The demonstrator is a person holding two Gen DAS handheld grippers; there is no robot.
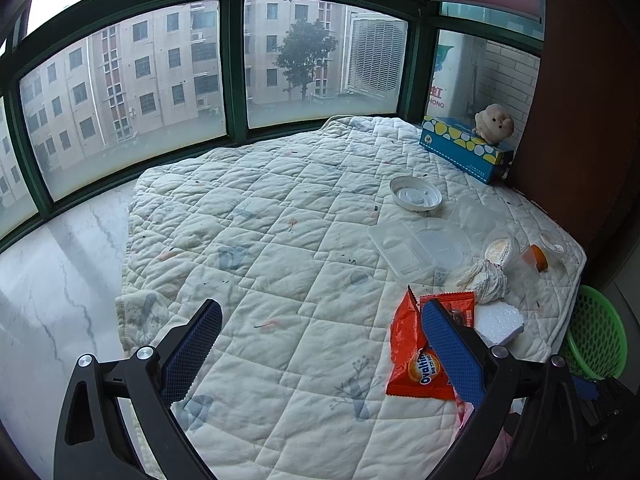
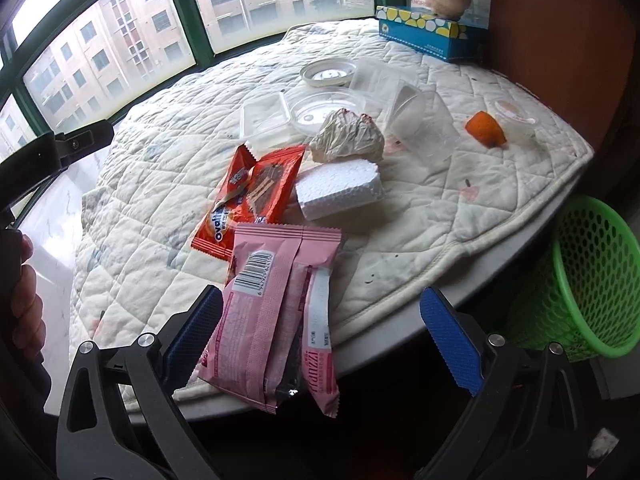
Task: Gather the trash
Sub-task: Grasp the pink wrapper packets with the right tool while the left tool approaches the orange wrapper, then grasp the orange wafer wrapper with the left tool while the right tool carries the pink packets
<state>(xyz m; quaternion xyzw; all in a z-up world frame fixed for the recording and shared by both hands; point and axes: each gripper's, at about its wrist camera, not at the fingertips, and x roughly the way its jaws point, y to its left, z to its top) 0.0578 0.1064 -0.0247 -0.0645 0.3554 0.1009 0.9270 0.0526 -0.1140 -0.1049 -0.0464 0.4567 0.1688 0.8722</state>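
Trash pile: it lies on the right part of a white quilt (image 1: 280, 216) spread over a table by a window (image 1: 132, 80).
Pink wrapper: a pink snack wrapper (image 2: 276, 320) hangs over the near edge of the table, between the right gripper's fingers; its left edge is at the left finger, but whether they touch cannot be told.
Orange wrapper: an orange snack wrapper (image 2: 248, 204) lies flat just behind the pink one, and the pink one overlaps its near corner.
Foam block: a white foam block (image 2: 340, 188) sits just beside the orange wrapper, on its right.
Crumpled paper: a crumpled paper ball (image 2: 348, 138) rests behind the foam block, touching it.
Plastic containers: clear plastic trays and lids (image 2: 320, 108) are clustered behind the paper; a white round lid (image 1: 416, 192) lies farther back.
Orange peel: a piece of orange peel (image 2: 486, 128) lies to the right, next to a small cup (image 2: 516, 118).
Right gripper: the right gripper (image 2: 320, 316) is wide open above the table's near edge and grips nothing.
Left gripper: the left gripper (image 1: 320, 328) is wide open over the quilt and holds nothing; its right finger crosses in front of the orange wrapper (image 1: 416, 360).
Basket: a green mesh basket (image 2: 588, 276) stands below the table's right edge.
Background: a blue tissue box (image 1: 464, 148) and a plush toy (image 1: 494, 122) sit at the far right corner.
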